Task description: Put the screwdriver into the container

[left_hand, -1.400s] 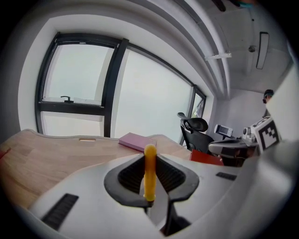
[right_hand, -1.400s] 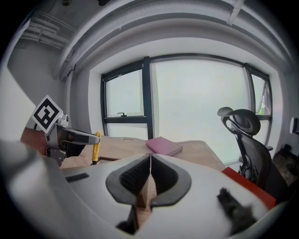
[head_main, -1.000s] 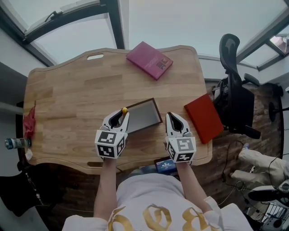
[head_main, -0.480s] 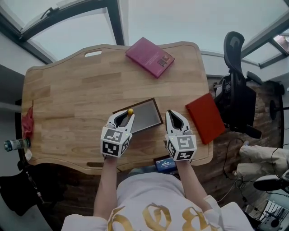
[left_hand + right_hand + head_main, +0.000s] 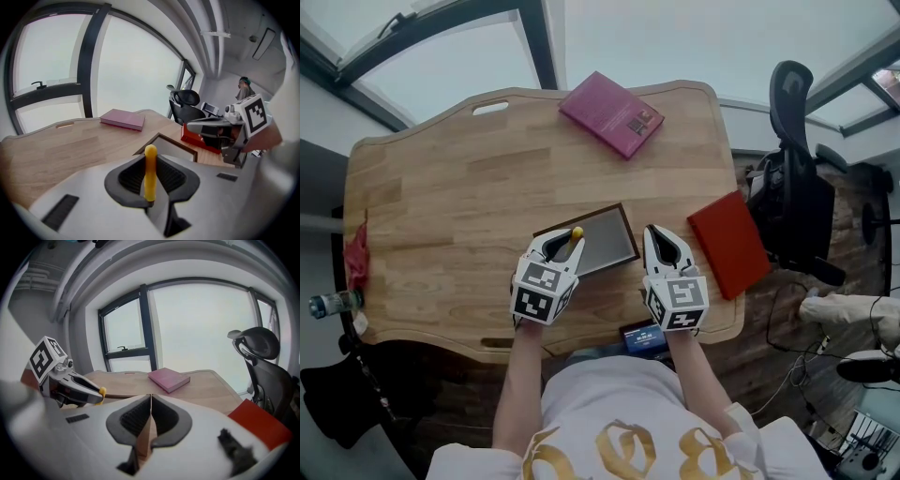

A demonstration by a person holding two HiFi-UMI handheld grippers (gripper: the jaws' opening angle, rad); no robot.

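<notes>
Head view: a shallow, dark-rimmed container (image 5: 609,240) lies at the centre of a wooden table (image 5: 441,216). At its 8 o'clock, the left gripper (image 5: 565,242) pinches a yellow screwdriver (image 5: 576,232), whose end pokes over the container's near rim. The right gripper (image 5: 664,247) is at 4 o'clock. A pink book (image 5: 611,114) lies at 12 o'clock and a red book (image 5: 729,244) at 3.

Left gripper view: the jaws clamp the yellow shaft.

Right gripper view: the jaws are pressed together, with nothing between them.

Table (image 5: 441,206) pale grained wood, matt; screwdriver (image 5: 150,171) handle smooth yellow plastic; container (image 5: 605,239) dull grey inside
</notes>
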